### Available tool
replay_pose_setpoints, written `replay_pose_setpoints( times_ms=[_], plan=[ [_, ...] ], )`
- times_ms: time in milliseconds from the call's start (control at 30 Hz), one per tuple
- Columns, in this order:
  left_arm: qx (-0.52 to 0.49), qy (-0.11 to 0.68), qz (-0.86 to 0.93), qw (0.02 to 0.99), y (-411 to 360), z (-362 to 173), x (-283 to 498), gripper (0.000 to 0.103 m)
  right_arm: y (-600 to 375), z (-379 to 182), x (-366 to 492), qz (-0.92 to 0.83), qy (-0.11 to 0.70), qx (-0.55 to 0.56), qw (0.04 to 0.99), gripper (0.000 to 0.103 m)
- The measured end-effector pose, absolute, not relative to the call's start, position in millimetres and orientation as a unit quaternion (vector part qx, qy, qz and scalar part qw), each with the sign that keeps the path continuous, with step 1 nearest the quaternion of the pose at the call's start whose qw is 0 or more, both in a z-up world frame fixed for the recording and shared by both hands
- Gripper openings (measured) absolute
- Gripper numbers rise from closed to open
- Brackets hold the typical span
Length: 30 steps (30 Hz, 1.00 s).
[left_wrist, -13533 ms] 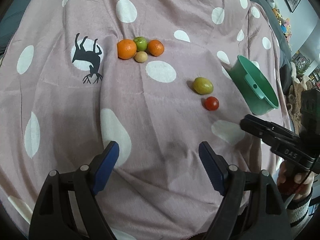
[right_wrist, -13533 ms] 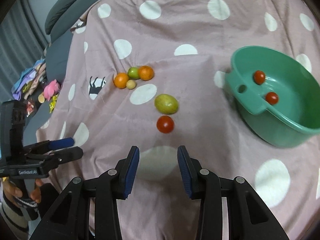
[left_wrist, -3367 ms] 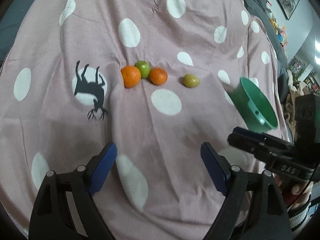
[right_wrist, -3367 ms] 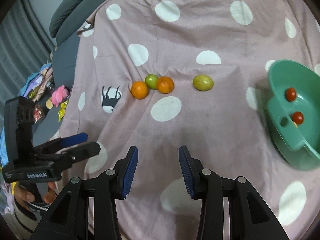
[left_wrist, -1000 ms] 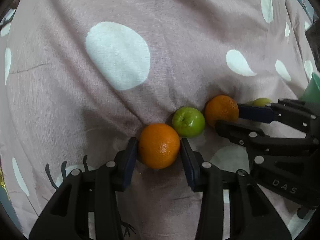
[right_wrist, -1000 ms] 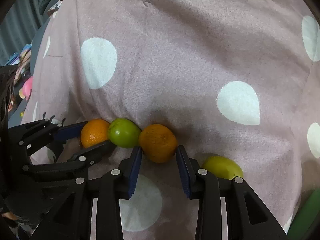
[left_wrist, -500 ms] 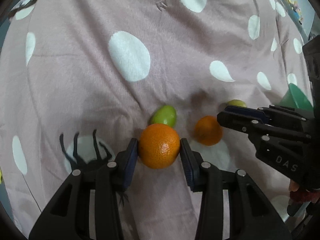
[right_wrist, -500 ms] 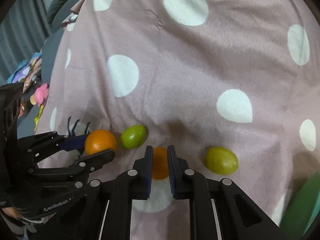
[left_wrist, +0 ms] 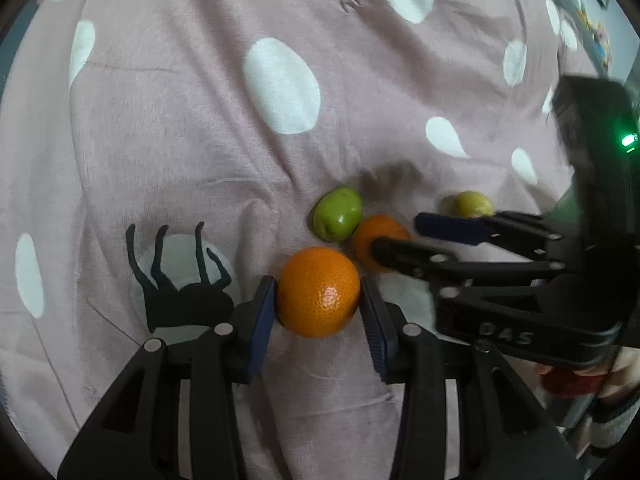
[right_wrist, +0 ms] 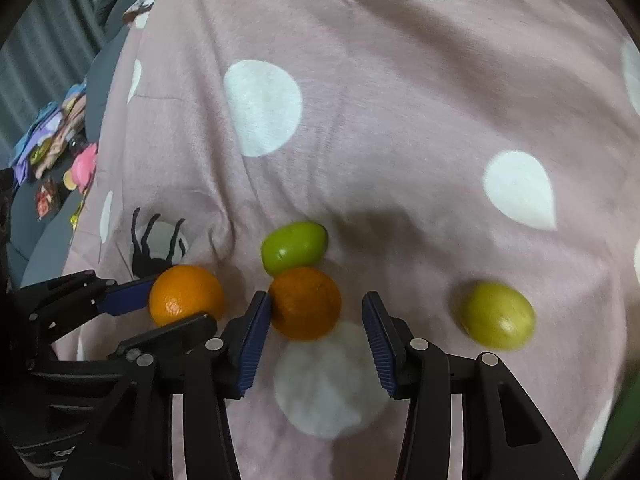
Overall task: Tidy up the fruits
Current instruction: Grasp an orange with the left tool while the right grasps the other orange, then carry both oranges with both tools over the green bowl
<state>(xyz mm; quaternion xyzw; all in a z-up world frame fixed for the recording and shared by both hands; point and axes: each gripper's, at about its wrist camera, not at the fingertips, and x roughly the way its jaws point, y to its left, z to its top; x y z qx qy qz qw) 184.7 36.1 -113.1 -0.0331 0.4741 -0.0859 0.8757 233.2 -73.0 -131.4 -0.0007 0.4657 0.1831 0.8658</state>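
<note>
My left gripper [left_wrist: 318,294] is shut on a large orange [left_wrist: 319,292], held just above the pink spotted blanket [left_wrist: 200,140]; it also shows in the right wrist view [right_wrist: 186,294]. My right gripper [right_wrist: 314,312] is open around a second orange [right_wrist: 306,302], whose left side touches the left pad, with a gap on the right. That orange lies on the blanket, touching a green fruit [right_wrist: 294,246] behind it. A yellow-green fruit [right_wrist: 496,316] lies to the right. In the left wrist view the second orange [left_wrist: 374,238], green fruit [left_wrist: 338,214] and yellow-green fruit [left_wrist: 468,204] sit beyond my orange.
A deer print [left_wrist: 180,280] marks the blanket left of the oranges. A sliver of the green bowl [right_wrist: 624,420] shows at the right edge of the right wrist view. Toys and clutter [right_wrist: 60,140] lie off the blanket's left side.
My right gripper, which had closed without gripping the second orange, has opened wide around it. My left gripper keeps its orange, slightly lifted away from the green fruit.
</note>
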Motion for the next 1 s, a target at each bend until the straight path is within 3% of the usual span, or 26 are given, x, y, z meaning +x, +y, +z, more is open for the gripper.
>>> replay_pose_setpoints(
  times_ms=[433,1000],
  plan=[
    [-0.027,0.471,-0.093,0.877,32.7,-105.3,178.0,0.042,-71.2,-132.7,226.8,0.188,0.464,-0.017,0.865,0.042],
    [-0.002,0.451,-0.104,0.887,-3.2,-68.9,108.1,0.042,-108.9,-82.0,119.3,0.163,0.414,0.045,0.895,0.042]
  ],
)
